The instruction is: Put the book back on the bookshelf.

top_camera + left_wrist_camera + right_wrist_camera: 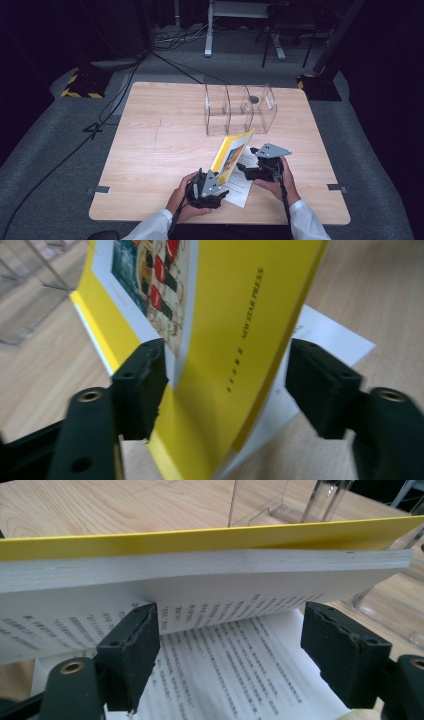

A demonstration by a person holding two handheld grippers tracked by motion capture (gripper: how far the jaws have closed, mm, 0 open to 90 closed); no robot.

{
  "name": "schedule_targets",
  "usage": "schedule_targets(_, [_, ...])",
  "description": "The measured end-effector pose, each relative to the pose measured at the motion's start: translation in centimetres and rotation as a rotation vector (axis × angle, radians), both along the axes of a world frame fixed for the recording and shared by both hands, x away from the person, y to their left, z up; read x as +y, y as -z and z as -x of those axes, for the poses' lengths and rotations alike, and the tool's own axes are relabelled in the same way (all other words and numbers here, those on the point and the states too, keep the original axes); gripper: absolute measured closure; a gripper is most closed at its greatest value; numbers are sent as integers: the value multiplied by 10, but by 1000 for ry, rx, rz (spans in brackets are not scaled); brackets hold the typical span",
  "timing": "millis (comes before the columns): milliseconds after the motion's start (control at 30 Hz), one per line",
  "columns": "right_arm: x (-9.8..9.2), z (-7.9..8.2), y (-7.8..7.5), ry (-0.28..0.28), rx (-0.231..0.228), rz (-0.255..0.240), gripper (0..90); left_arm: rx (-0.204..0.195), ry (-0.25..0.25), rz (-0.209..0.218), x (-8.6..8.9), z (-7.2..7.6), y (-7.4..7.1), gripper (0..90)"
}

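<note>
My left gripper (225, 385) had its jaws wide apart around the yellow book (235, 340). My right gripper (230, 645) was open too, under the lifted pages (200, 587). I judged I should squeeze slowly, so nothing bent.

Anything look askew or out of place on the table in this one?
The yellow book is odd: it lies splayed open near the table's front edge, cover side tilted up, some pages flat. The left gripper straddles its spine, open; the right gripper is open at the pages. The clear organizer stands upright, apparently empty.
</note>
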State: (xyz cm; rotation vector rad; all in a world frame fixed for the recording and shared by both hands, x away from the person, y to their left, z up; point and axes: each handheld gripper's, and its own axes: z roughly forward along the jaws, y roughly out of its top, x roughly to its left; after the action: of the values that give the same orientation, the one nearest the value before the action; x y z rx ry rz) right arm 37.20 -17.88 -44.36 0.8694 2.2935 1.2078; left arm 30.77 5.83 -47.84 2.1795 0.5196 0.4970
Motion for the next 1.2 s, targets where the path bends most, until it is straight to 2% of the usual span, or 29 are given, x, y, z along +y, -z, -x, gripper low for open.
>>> schedule_targets(33, [1, 0, -1, 1, -2, -2, 240, -10, -4, 7, 1, -1, -1, 513])
schedule_targets(100, [1, -1, -1, 10, -3, -5, 241, -22, 0, 11, 3, -2, -4, 590])
schedule_targets(167, [-1, -1, -1, 18, 3, -5, 241, -51, -2, 15, 4, -1, -8, 692])
schedule_targets(200, [-3, -1, 0, 20, 10, -10, 241, -58, 3, 2, 4, -1, -10, 734])
schedule_targets(300, [-11, -2, 2, 20, 23, -22, 217, -70, -9, 29, 8, -4, -15, 834])
schedule_targets(433, [-20, -4, 5, 22, 23, -30, 221, -42, 10, 35, 16, -10, -19, 848])
schedule_targets(500, [-30, -8, 8, 27, 42, -56, 219, -15, 20, 61, 27, -14, -21, 847])
schedule_targets(567, [-36, -10, 11, 23, 47, -58, 217, 3, 48, 73, 37, -16, -23, 847])
schedule_targets(733, [-43, -13, 18, 0, 44, -40, 217, 41, 127, 49, 61, -13, -22, 847])
schedule_targets(800, [-44, -13, 19, -30, 37, -55, 217, 65, 157, 55, 76, -11, -21, 845])
schedule_targets(867, [-42, -14, 19, -61, 29, -62, 217, 78, 172, 42, 88, -8, -21, 842])
schedule_targets(900, [-40, -14, 20, -85, 27, -62, 219, 86, 166, 48, 95, -7, -20, 839])
schedule_targets(933, [-36, -14, 20, -109, 26, -53, 220, 94, 157, 66, 102, -8, -19, 834])
schedule_targets(967, [-36, -14, 20, -109, 26, -53, 220, 94, 157, 66, 102, -8, -19, 830])
schedule_targets(1033, [-27, -15, 21, -158, 7, -22, 223, 105, 157, 71, 113, -9, -19, 828])
schedule_targets(1067, [-27, -15, 21, -158, 7, -22, 223, 105, 157, 71, 113, -9, -19, 825])
schedule_targets(1133, [-16, -18, 23, -202, -27, 20, 222, 111, 171, 49, 118, -11, -19, 824])
schedule_targets(1200, [-11, -22, 23, -229, -21, 15, 215, 120, 175, 59, 123, -13, -20, 825])
